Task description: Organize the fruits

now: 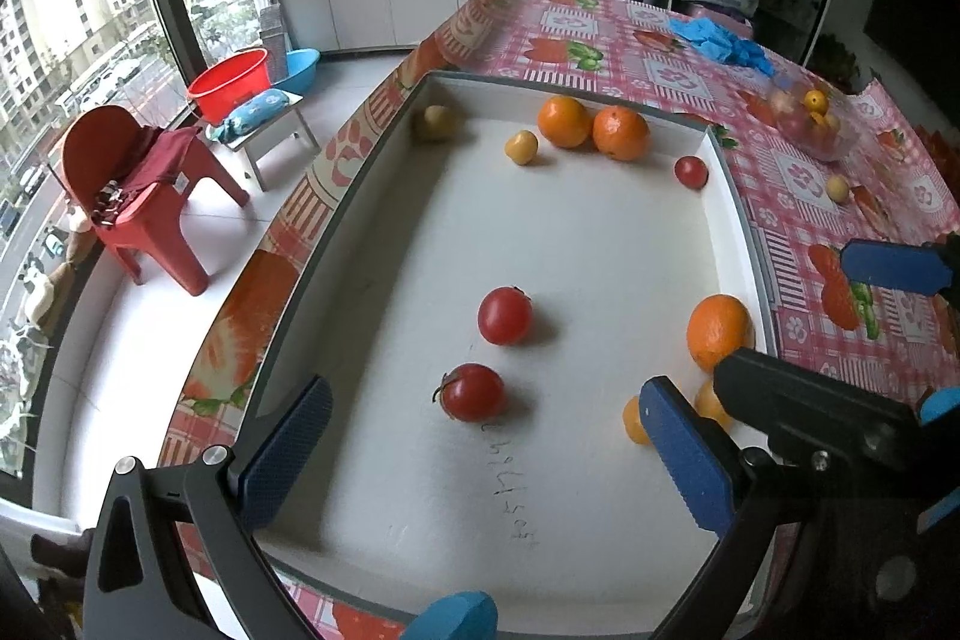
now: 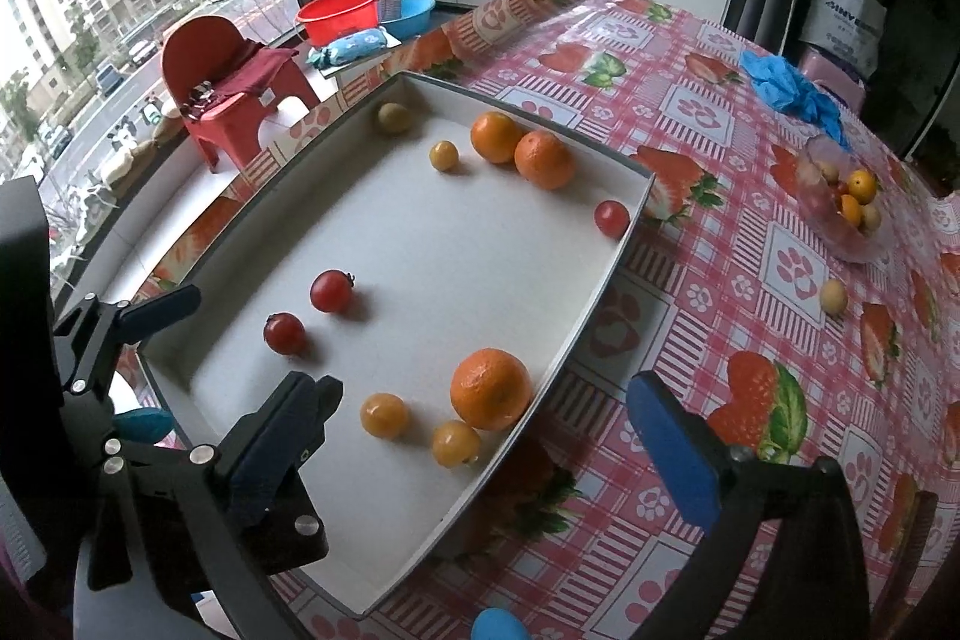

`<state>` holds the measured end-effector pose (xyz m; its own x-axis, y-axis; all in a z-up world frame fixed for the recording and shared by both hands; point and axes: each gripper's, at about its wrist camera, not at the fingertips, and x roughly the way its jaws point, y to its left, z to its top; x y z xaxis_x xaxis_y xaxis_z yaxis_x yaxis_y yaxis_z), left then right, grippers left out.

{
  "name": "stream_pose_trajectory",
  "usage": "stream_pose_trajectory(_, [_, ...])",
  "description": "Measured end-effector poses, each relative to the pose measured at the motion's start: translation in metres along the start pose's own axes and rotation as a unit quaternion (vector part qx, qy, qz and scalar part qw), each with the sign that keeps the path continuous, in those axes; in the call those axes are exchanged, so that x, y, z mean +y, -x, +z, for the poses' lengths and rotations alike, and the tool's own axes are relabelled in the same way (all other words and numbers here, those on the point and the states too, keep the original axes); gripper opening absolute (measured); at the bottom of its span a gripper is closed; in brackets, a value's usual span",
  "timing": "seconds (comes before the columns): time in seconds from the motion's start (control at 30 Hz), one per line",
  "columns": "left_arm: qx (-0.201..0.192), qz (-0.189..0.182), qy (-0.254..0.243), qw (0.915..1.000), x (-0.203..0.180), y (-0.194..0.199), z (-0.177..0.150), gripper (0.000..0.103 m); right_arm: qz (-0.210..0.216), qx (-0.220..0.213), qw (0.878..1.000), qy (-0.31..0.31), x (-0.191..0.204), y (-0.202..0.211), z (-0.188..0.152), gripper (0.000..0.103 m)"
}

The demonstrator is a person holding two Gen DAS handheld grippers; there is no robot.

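A white tray [image 1: 570, 232] on the pink checked tablecloth holds three oranges, three red tomatoes and several small yellow fruits. My left gripper [image 1: 486, 400] hangs open over the near part of the tray, a red tomato [image 1: 471, 391] lying on the floor below between its blue fingers [image 1: 684, 460], untouched. A second tomato [image 1: 504, 316] sits just beyond. My right gripper [image 2: 483, 391] is open wide above the tray's right wall, framing an orange [image 2: 491, 388] and two yellow fruits [image 2: 384, 415] without contact. Two more oranges [image 2: 543, 160] rest by the far wall.
A clear bowl [image 2: 840, 202] of mixed fruit stands on the table to the right, with one loose yellow fruit [image 2: 834, 296] near it. Blue gloves [image 2: 786, 88] lie at the far edge. A red chair [image 1: 144, 196] and basins stand on the floor to the left.
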<state>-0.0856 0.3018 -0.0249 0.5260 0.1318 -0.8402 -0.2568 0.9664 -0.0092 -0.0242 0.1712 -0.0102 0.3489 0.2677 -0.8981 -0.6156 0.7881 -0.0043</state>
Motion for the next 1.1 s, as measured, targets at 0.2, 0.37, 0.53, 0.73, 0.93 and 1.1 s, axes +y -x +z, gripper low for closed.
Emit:
stream_pose_trajectory(0.2, [0.009, 0.003, 0.000, 1.0000, 0.0001, 0.0007, -0.0009, 0.103, -0.001, 0.005, 1.000, 0.002, 0.0002, -0.0003, -0.0006, 0.103])
stream_pose_trajectory(0.37, [0.012, 0.004, -0.004, 0.9999, -0.0027, 0.0021, -0.0033, 0.103, 0.003, 0.010, 1.000, 0.004, 0.0009, -0.0006, -0.0032, 0.103])
stream_pose_trajectory(0.53, [0.014, 0.005, -0.009, 0.9999, -0.0051, 0.0020, -0.0045, 0.103, 0.002, 0.012, 1.000, 0.008, 0.0030, -0.0005, -0.0041, 0.103])
stream_pose_trajectory(0.73, [0.011, 0.016, -0.011, 0.9998, -0.0054, 0.0036, -0.0055, 0.103, 0.002, 0.013, 1.000, 0.011, 0.0047, -0.0002, -0.0047, 0.103])
stream_pose_trajectory(0.93, [0.015, 0.019, -0.012, 0.9996, -0.0055, 0.0021, -0.0065, 0.103, 0.003, 0.013, 1.000, 0.011, 0.0043, 0.0000, -0.0046, 0.103])
stream_pose_trajectory(1.1, [0.015, 0.019, -0.015, 0.9996, -0.0070, 0.0023, -0.0079, 0.103, 0.003, 0.014, 1.000, 0.009, 0.0030, -0.0007, -0.0066, 0.103])
